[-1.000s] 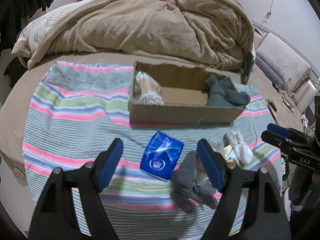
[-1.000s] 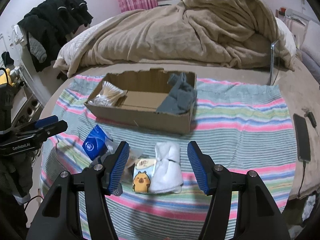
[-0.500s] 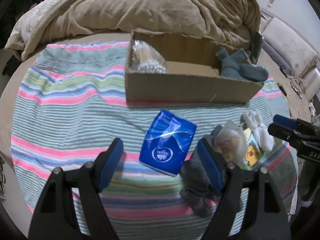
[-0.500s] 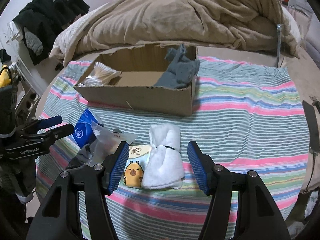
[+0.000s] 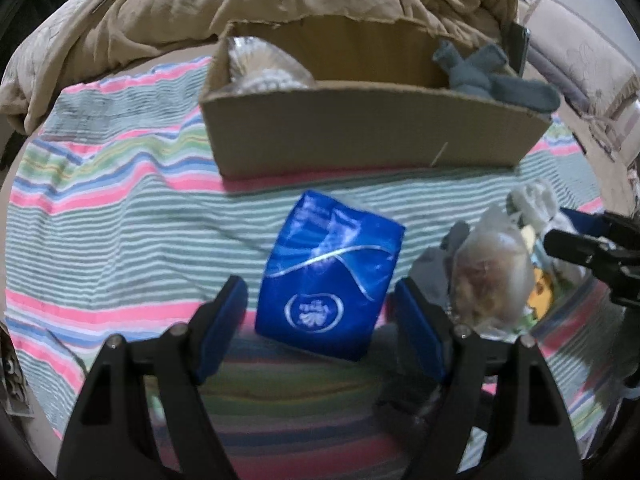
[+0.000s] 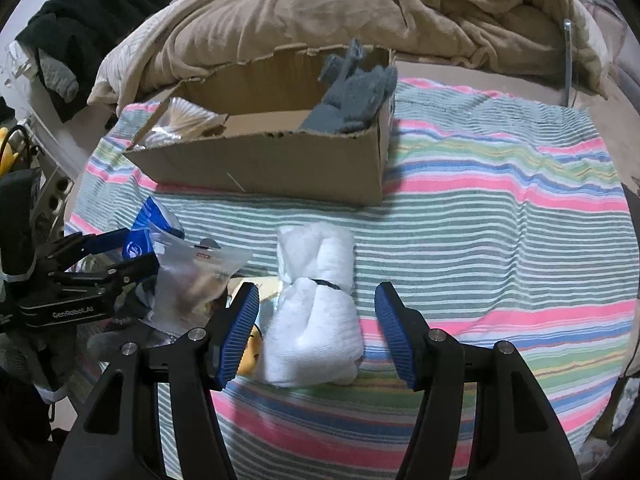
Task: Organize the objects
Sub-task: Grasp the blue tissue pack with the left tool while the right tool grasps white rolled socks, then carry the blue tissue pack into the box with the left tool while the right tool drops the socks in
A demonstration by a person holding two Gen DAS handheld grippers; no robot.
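Observation:
A blue tissue pack (image 5: 330, 274) lies on the striped cloth between the open fingers of my left gripper (image 5: 320, 320). It also shows in the right wrist view (image 6: 148, 228). A rolled white sock bundle (image 6: 318, 308) lies between the open fingers of my right gripper (image 6: 316, 334). A cardboard box (image 5: 360, 136) stands behind, holding a bag of cotton swabs (image 5: 264, 68) at its left end and grey socks (image 5: 492, 76) at its right end. A clear plastic bag (image 6: 192, 276) lies between the two grippers on dark grey socks.
A striped cloth (image 6: 500, 216) covers the bed. A bunched tan blanket (image 6: 340, 4) lies behind the box (image 6: 280, 160). A yellow cartoon packet (image 6: 250, 350) lies beside the white sock bundle. Dark clothes (image 6: 80, 20) are heaped at the far left.
Both grippers have moved forward and down. The blue tissue pack now sits between the left fingers, and the white sock bundle between the right fingers. Both stay open.

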